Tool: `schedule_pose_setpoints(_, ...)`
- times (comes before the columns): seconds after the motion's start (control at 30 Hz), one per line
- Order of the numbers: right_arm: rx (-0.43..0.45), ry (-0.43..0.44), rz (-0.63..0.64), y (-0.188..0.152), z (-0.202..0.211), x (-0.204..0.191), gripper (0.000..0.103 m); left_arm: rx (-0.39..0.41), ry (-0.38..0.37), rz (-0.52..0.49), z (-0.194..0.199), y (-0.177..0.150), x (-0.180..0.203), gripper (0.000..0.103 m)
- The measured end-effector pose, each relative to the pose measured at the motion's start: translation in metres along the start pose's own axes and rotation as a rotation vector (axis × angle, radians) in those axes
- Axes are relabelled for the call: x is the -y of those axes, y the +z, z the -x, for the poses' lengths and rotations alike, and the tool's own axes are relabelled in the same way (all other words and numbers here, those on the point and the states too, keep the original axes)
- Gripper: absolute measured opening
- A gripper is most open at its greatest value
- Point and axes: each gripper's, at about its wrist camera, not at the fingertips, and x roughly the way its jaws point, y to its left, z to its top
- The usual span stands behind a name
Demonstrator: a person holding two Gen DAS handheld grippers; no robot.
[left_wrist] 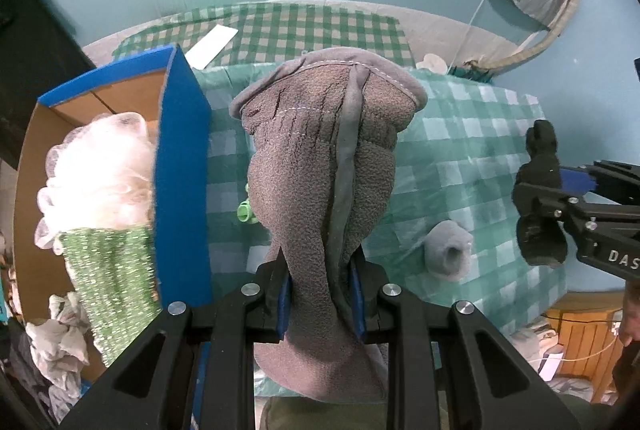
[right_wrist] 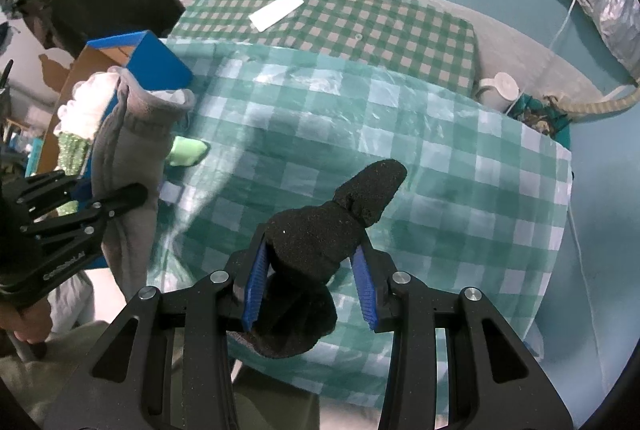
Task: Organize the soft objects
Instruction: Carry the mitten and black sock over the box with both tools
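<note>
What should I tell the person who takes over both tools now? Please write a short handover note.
Left tool: shut on the grey fleece piece, held above the table.
Right tool: shut on the black sock, also off the table.
Blue box: already holds a white mesh sponge and a green knitted cloth.
Left on the checked cloth: a small grey roll and a light green item.
</note>
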Motion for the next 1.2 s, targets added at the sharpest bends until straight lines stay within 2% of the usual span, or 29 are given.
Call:
schedule_pose_setpoints(0.47, 0.026, 0.022, 0.036, 0.007, 0.018, -0.030, 0.039, 0.075, -0.043, 0.019, 0.044, -0.002, -0.018, 0.024)
schedule_pose_setpoints(0.7, 0.042, 0.040, 0.065, 0.014, 0.028, -0.049, 0.039, 0.116, -0.016, 0.028, 0.064, -0.003, -0.028, 0.024)
schedule_pose_setpoints(1.2, 0.054, 0.101, 0.195, 0.039, 0.029, -0.112, 0.039, 0.172, 0.007, 0.175, 0.097, -0.015, -0.077, 0.024)
